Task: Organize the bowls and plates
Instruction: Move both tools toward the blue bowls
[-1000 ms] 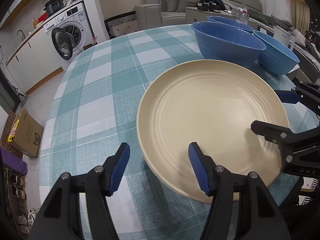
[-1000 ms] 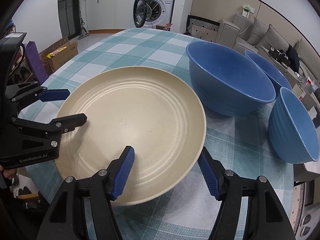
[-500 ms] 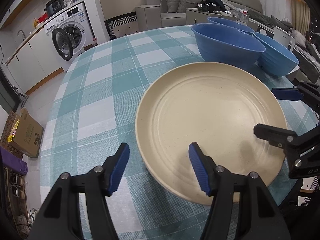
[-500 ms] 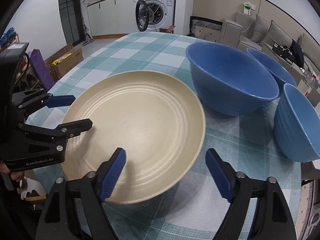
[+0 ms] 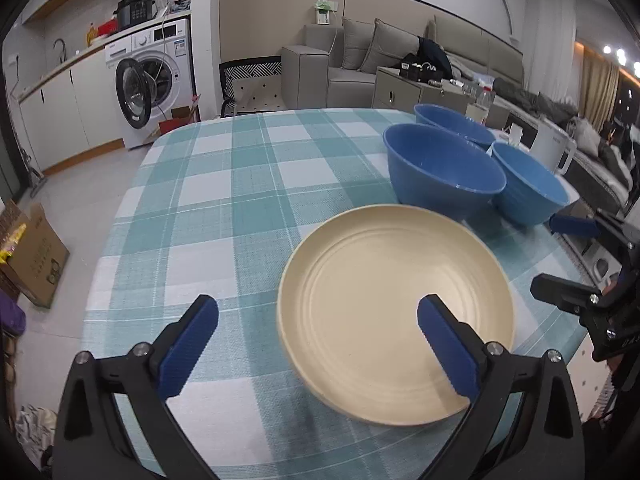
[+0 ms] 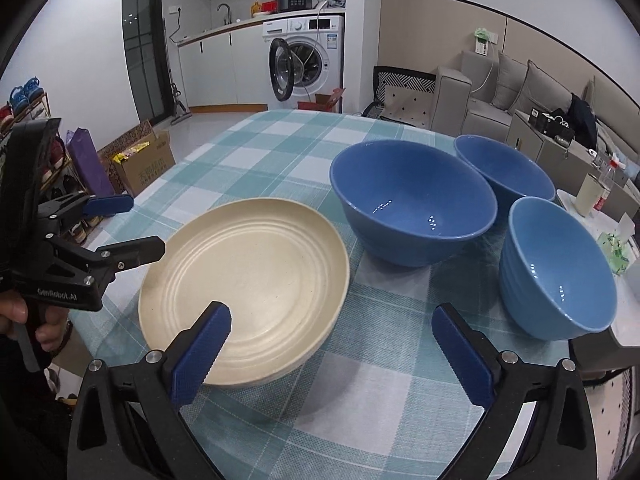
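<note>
A cream plate (image 6: 244, 284), looking rigid, smooth and likely slippery, best pinched at its raised rim, is lying on the checked surface (image 5: 224, 200) beside three blue bowls (image 6: 412, 200), while the left tool (image 5: 318, 344) and right tool (image 6: 332, 354) are hovering level, both spread wide and gripping nothing.

The cream plate (image 6: 256, 276) looks matt, with fine raised rings across its face. The three blue bowls (image 6: 412, 196) are glossy and catch small points of light; the nearest one (image 6: 560, 276) has a ribbed outer wall. A woven checked cloth (image 5: 224, 208) covers the worktop. The fingers (image 6: 200, 356) carry ridged blue pads on black plastic arms with metal screws.
</note>
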Demonstrator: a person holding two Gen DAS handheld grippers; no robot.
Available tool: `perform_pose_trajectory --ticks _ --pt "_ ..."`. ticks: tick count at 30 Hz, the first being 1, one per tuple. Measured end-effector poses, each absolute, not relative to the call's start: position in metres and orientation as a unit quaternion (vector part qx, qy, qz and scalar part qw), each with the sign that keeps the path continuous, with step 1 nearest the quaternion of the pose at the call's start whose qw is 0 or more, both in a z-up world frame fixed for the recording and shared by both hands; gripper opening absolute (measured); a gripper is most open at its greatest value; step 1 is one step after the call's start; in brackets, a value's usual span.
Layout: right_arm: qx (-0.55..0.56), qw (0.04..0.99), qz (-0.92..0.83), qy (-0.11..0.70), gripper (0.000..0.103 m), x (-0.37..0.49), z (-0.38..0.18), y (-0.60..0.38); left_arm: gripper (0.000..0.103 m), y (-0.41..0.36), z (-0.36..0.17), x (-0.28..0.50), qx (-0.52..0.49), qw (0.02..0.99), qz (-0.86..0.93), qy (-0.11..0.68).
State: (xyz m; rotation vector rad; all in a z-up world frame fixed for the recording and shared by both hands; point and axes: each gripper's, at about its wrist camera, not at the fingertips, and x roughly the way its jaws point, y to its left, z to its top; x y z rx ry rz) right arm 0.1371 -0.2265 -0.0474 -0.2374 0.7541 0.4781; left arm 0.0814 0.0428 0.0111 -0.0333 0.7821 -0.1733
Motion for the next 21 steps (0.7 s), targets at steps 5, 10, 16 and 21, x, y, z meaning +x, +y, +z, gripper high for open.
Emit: perform_pose_trajectory --ticks 5,10,16,21 --pt "-0.105 0.9 0.238 0.35 0.102 0.133 -0.028 -0.244 0.101 0.037 0.02 0.09 -0.018 0.925 -0.074 0.373" --pt "-0.089 0.909 0.231 0.336 0.102 0.132 -0.011 -0.259 0.101 0.028 0.033 0.096 -0.006 0.93 -0.076 0.359" --pt "-0.086 0.917 0.223 0.321 0.102 0.128 0.006 -0.267 0.101 0.019 0.051 0.105 -0.001 0.935 -0.082 0.345" --pt "-0.089 0.922 0.222 0.304 0.102 0.127 0.021 -0.271 0.101 0.009 0.065 0.115 0.001 0.939 -0.086 0.334"
